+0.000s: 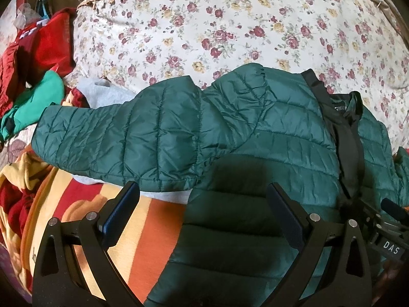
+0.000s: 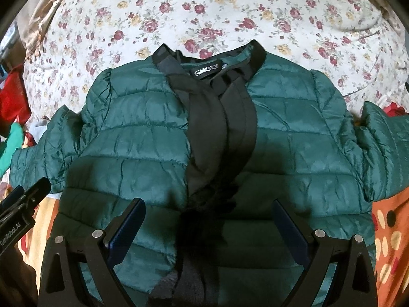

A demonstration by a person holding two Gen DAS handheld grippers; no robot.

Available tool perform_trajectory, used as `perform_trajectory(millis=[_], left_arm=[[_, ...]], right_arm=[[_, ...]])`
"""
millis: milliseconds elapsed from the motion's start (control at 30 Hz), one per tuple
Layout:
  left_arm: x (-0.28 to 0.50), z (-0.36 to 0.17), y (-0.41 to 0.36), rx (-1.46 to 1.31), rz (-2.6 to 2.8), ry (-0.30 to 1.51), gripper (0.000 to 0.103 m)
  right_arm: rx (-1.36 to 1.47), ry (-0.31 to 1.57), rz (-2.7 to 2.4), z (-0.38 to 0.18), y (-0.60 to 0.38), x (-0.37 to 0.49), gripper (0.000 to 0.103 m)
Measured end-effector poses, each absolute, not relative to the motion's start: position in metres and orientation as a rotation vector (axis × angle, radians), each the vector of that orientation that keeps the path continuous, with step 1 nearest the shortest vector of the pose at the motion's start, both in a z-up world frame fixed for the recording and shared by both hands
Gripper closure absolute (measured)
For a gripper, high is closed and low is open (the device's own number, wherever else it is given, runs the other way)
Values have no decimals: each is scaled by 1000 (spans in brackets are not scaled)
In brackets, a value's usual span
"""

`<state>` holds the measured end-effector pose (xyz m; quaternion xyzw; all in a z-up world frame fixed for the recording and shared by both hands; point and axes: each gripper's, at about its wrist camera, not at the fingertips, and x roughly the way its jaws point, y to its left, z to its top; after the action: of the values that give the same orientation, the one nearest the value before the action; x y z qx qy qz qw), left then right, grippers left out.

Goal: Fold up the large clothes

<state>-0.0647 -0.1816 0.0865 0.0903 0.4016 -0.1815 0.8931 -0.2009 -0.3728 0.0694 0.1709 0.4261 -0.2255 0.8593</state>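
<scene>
A bed spread with a floral quilt (image 2: pixel 204 12) fills the upper half of both views, with a striped orange and yellow blanket (image 1: pixel 143 230) nearer the cameras. The right gripper (image 2: pixel 208 217) hangs with its jaws spread wide and empty over the lower front of a dark green quilted jacket (image 2: pixel 143 153), which lies face up in the middle of the frame, collar toward the top. The left gripper (image 1: pixel 203 199) is likewise spread wide and holds nothing, its fingers above the jacket's lower left edge where green fabric meets the blanket. The black placket (image 2: pixel 222 128) runs down the jacket's centre, and a neck label (image 2: pixel 208 71) reads "GHOLY" as far as can be made out. One sleeve (image 1: pixel 115 140) stretches out toward the left of the left wrist view; the other sleeve (image 2: pixel 383 143) reaches the right edge of the right wrist view. Bare quilt lies open beyond the collar. At the left edge a heap of red clothes (image 1: pixel 48 43), a bright green garment (image 1: pixel 33 105) and a grey garment (image 1: pixel 107 92) crowd the sleeve's end. The other tool at lower right shows "DAS"; at lower left of the right view, lettering is only partly legible.
</scene>
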Motion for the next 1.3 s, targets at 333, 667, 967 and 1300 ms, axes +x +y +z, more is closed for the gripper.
perform_trajectory(millis=[333,667,967,1300], left_arm=[[-50,88,-162,173,-335,831,3],[-19,91,-117,175,-193,833,3],[54,101,-30,139,57,841,3],[134,79,49,78,262,879,3]], right_arm=[[334,903,-440,70,-362,-192,5],[329,917,-403,68,-354,-192,5],[308,929,-378,69,-352,-195,5],[293,978,-361,56,-347,-183,5]])
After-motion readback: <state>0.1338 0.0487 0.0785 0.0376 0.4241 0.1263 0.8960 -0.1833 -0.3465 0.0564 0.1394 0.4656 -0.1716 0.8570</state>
